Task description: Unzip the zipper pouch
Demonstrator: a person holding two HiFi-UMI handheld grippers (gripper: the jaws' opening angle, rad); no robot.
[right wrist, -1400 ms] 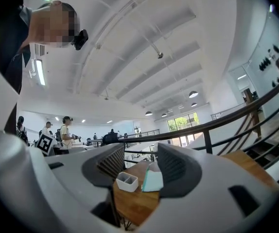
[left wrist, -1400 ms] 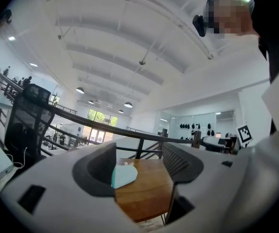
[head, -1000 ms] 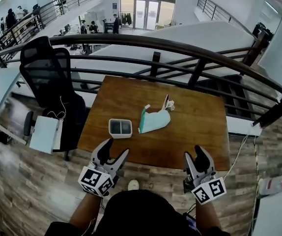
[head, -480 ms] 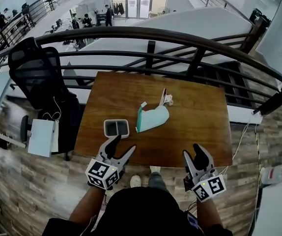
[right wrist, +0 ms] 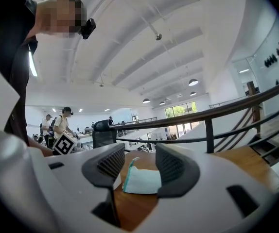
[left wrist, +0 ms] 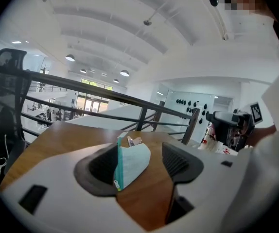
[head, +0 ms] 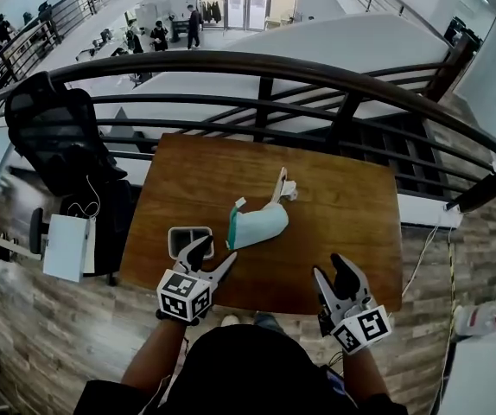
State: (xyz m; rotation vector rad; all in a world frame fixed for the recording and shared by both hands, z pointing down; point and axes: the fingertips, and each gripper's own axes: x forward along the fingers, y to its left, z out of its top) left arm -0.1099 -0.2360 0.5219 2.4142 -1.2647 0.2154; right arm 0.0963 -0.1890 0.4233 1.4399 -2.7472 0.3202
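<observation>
Wooden worktop (head: pixel 352 214) sits against a dark railing (head: pixel 317 66) above an open hall. The zipper pouch (head: pixel 261 225) lies flat near the middle of it, with its teal zipper (head: pixel 232 226) turned toward my left. I judge that layout suits a two-handed pull, one side pinning the fabric while the other takes the slider. The left hand-held gripper (head: pixel 218 249) and the right hand-held gripper (head: pixel 329 268) both hover at the near edge with jaws spread wide and nothing between the pads. Both are apart from the pouch and aimed at it. Only the head view shows the small grey tray (head: pixel 183 234) just beside my left jaws. The left gripper view gives me the zipper end-on, with what looks like a small pull at its near end. The right gripper view shows the pouch's broad pale side instead.
</observation>
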